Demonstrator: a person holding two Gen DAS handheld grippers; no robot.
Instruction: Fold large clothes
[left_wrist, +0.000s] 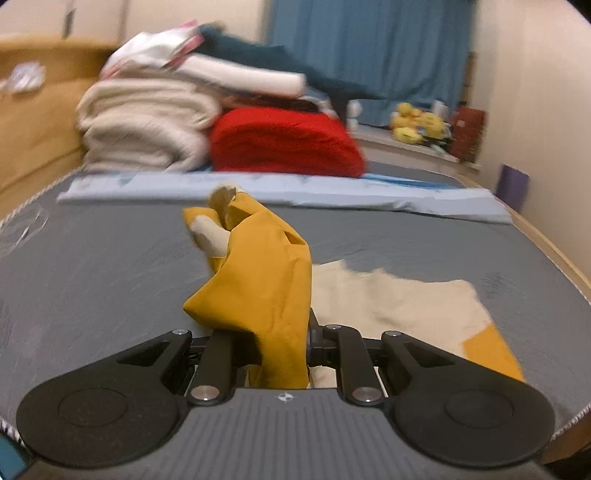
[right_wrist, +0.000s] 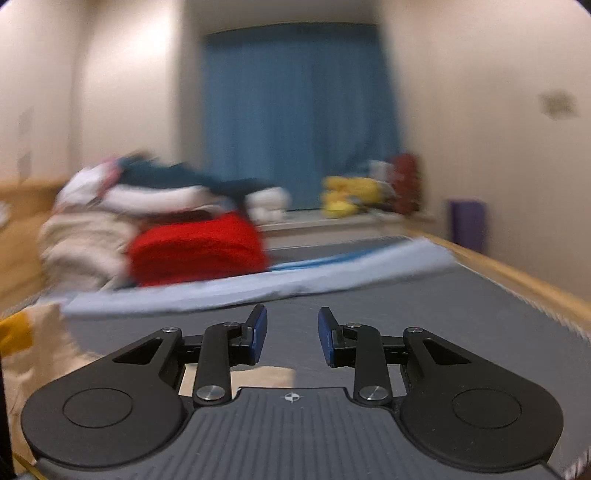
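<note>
The left gripper (left_wrist: 271, 332) is clamped on a bunched fold of the mustard-and-cream garment (left_wrist: 258, 280), which rises straight ahead of its jaws while the rest trails flat to its right on the grey mattress (left_wrist: 92, 266). The right gripper (right_wrist: 291, 332) stands apart with nothing between its blue pads (right_wrist: 258, 332), bare mattress ahead up to one pale blue sheet (right_wrist: 258, 284). Beyond that sit one stack of folded laundry (left_wrist: 207, 110) and, rightward, the wooden bed edge (right_wrist: 517, 277); no writing is legible.

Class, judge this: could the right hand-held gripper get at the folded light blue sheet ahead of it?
Probably yes: the right hand-held gripper is open and empty, with only bare grey mattress before the folded light blue sheet.
</note>
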